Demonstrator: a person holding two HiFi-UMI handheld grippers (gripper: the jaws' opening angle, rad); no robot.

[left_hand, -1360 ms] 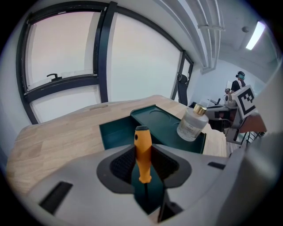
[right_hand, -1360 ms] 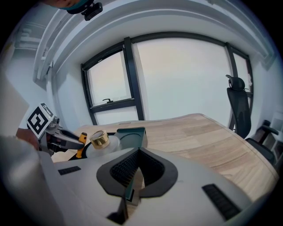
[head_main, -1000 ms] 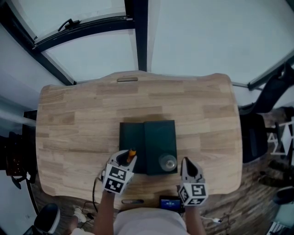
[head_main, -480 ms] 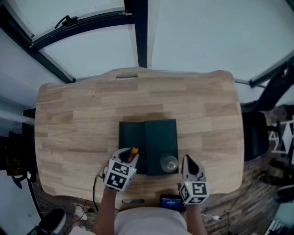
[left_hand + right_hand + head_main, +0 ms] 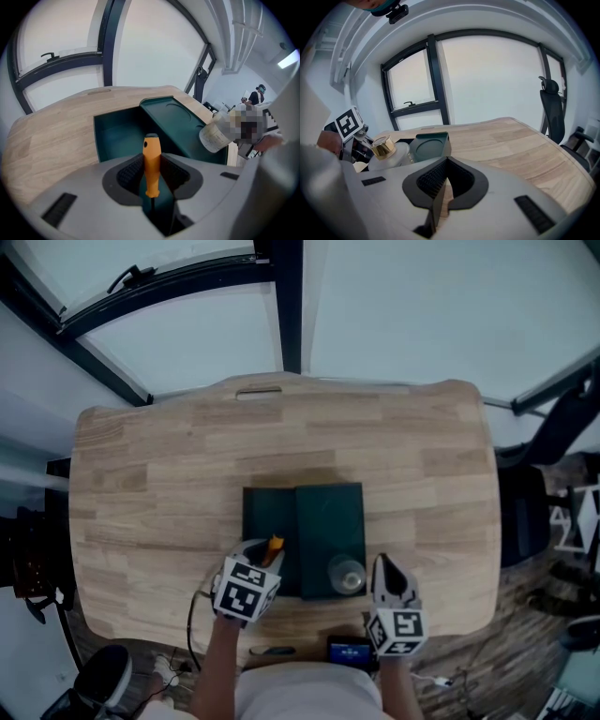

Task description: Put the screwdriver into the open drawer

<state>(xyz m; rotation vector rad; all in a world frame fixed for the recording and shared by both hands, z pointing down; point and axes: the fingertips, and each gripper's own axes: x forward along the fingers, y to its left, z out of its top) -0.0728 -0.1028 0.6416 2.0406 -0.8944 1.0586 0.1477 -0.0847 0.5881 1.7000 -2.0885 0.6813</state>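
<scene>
The left tongs (image 5: 152, 180) are clamped on the orange handle of the screwdriver (image 5: 152, 161), whose handle end pokes out at the near edge of the open drawer (image 5: 117, 138) of a dark green box (image 5: 330, 521). The right tongs (image 5: 440, 185) are pressed together on nothing, near the box's front right corner over the worktop (image 5: 159, 474). 1 gold-capped bottle (image 5: 385, 149) stands on the box.

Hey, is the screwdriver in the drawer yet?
Out: the screwdriver is clamped between the jaws of the left gripper, the open drawer beyond it.
</scene>
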